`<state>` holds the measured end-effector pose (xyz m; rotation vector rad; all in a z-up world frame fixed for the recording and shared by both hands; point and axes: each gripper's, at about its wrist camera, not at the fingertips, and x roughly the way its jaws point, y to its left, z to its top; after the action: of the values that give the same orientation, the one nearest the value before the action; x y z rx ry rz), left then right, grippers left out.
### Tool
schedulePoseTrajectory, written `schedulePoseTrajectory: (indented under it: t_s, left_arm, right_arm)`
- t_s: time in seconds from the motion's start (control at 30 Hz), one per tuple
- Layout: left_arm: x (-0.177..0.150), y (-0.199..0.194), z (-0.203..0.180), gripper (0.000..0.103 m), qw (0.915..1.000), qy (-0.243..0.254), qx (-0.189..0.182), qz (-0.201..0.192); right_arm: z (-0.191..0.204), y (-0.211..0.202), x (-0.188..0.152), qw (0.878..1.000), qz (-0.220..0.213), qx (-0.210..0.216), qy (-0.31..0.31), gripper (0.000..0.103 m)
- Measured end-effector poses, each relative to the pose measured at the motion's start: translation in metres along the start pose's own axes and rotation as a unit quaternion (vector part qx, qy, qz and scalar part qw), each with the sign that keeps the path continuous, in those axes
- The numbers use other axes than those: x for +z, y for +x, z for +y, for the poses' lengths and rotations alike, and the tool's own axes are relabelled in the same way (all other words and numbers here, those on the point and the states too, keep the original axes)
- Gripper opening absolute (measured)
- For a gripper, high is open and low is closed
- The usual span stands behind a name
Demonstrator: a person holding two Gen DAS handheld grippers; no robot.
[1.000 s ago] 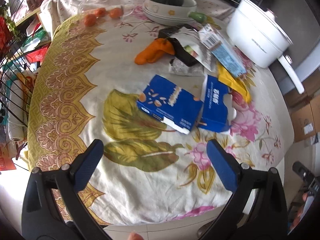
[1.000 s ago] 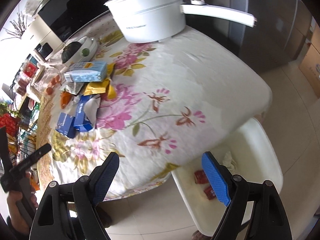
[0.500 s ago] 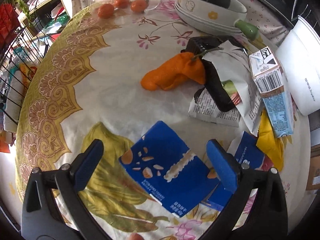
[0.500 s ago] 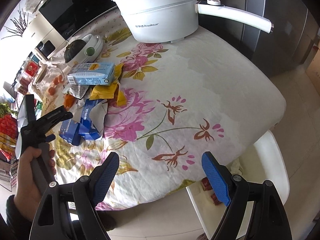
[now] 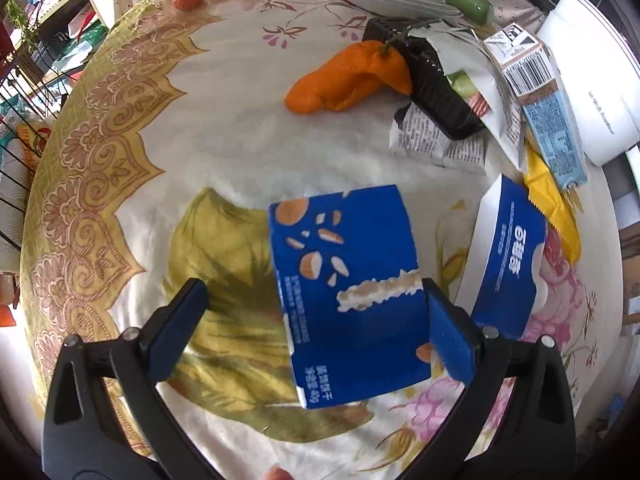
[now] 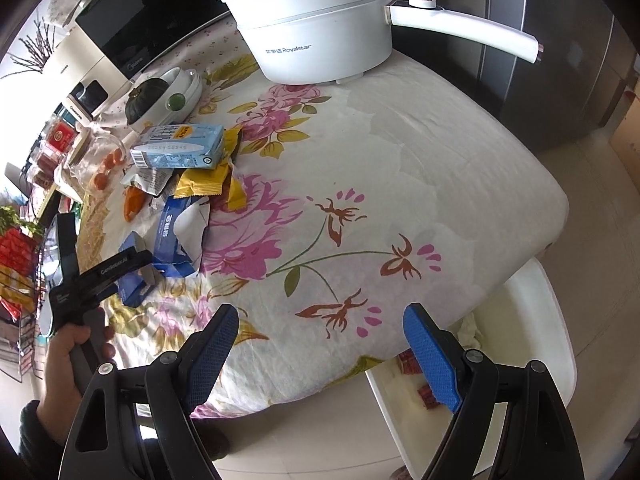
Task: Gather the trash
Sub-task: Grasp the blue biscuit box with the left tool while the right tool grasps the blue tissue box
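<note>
1. Since a second ago, left claw (image 5: 312, 320) has dropped in over the blue snack box (image 5: 352, 292); box now sits between its wide-open pads, right pad at the box's 3 o'clock edge, left pad well clear.
2. Box lies flat on the floral counter (image 5: 240, 152), second blue box (image 5: 508, 256) at its 3 o'clock.
3. Right claw (image 6: 316, 340) hangs wide open and empty over the counter edge; white bin (image 6: 532, 344) at 4 o'clock.

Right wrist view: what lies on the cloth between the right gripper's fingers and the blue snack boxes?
Nothing but bare flowered tablecloth lies between the right gripper and the blue snack boxes; the right wrist view shows it. The left gripper hangs over the boxes.
</note>
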<state>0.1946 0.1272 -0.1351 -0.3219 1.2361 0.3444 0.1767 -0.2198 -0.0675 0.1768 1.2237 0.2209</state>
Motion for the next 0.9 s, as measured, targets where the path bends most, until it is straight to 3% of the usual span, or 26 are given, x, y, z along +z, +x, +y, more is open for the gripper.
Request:
schedulePoseTrajectory:
  t_s: [0.17, 0.3, 0.37, 0.6, 0.9]
  left_arm:
    - [-0.008, -0.008, 0.029, 0.098, 0.9995, 0.007, -0.029, 0.006]
    - [-0.017, -0.016, 0.047, 0.075, 0.9992, 0.016, -0.038, 0.001]
    - [-0.018, -0.018, 0.053, 0.07, 0.9984, 0.024, -0.05, 0.002]
    - [-0.035, -0.04, 0.062, 0.069, 0.9941, 0.06, -0.09, -0.009]
    - [-0.04, -0.083, 0.069, 0.069, 0.9902, 0.068, -0.112, -0.05]
  right_arm:
    - [0.008, 0.0, -0.004, 1.0, -0.001, -0.001, -0.008, 0.086]
    - [0.015, 0.003, -0.009, 1.0, 0.002, -0.003, -0.015, 0.086]
    - [0.02, 0.005, -0.011, 1.0, 0.003, -0.004, -0.02, 0.086]
    - [0.041, 0.013, -0.011, 1.0, 0.003, -0.001, -0.028, 0.086]
    - [0.087, 0.041, -0.002, 0.999, -0.003, 0.005, -0.038, 0.086]
